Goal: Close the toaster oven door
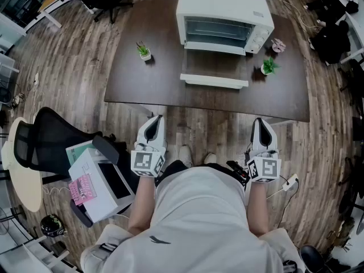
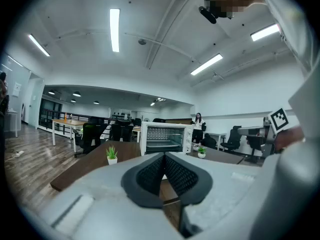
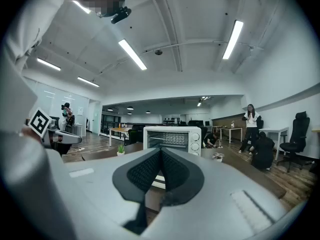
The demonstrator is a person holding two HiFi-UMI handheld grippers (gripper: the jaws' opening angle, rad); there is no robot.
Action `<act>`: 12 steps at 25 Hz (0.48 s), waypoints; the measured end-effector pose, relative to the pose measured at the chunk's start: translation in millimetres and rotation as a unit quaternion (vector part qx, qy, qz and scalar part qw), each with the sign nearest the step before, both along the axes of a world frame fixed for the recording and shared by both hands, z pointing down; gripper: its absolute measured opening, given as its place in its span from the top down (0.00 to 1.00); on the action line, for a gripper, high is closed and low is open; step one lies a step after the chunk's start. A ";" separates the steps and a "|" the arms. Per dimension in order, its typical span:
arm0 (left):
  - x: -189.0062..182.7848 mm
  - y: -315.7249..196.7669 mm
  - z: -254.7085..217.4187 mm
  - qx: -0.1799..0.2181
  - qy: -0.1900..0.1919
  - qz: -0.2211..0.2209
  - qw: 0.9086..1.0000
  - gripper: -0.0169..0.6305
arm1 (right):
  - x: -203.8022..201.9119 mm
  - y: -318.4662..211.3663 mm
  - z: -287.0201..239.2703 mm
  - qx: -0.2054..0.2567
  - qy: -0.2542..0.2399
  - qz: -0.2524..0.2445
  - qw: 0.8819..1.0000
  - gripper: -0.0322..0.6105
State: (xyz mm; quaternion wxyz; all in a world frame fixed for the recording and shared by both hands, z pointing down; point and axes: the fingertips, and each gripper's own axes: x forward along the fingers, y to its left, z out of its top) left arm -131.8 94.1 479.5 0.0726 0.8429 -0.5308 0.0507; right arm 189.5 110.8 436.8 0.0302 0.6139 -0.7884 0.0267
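A white toaster oven (image 1: 223, 17) stands at the back of a dark brown table (image 1: 153, 78). Its door (image 1: 215, 73) hangs open, folded down flat toward me, with a white handle along its front edge. Both grippers are held close to my body, well short of the table's near edge. My left gripper (image 1: 152, 131) is shut with nothing in it, and so is my right gripper (image 1: 261, 133). The oven (image 2: 166, 139) appears straight ahead in the left gripper view, and the oven (image 3: 172, 137) sits just above the jaws in the right gripper view.
Two small potted plants stand on the table, one (image 1: 143, 51) left of the oven and one (image 1: 268, 67) at its right. A black office chair (image 1: 45, 141) and a white box (image 1: 96, 181) sit at my left. People stand at the far right (image 3: 249, 126).
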 end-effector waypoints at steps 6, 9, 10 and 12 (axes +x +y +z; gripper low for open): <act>-3.5 1.1 4.3 -0.004 0.001 0.004 1.000 0.97 | -3.2 0.3 -0.7 0.005 0.003 0.009 1.000 0.95; -4.6 -0.7 3.8 -0.004 0.002 0.006 1.000 0.97 | -4.4 0.6 -1.0 0.005 -0.002 0.011 1.000 0.95; -4.9 -1.4 3.4 -0.004 0.002 0.006 1.000 0.97 | -4.5 1.1 -1.0 0.005 -0.004 0.012 1.000 0.95; -5.8 -2.5 3.2 -0.003 0.003 0.007 1.000 0.97 | -4.8 2.0 -0.2 0.005 -0.006 0.013 1.000 0.95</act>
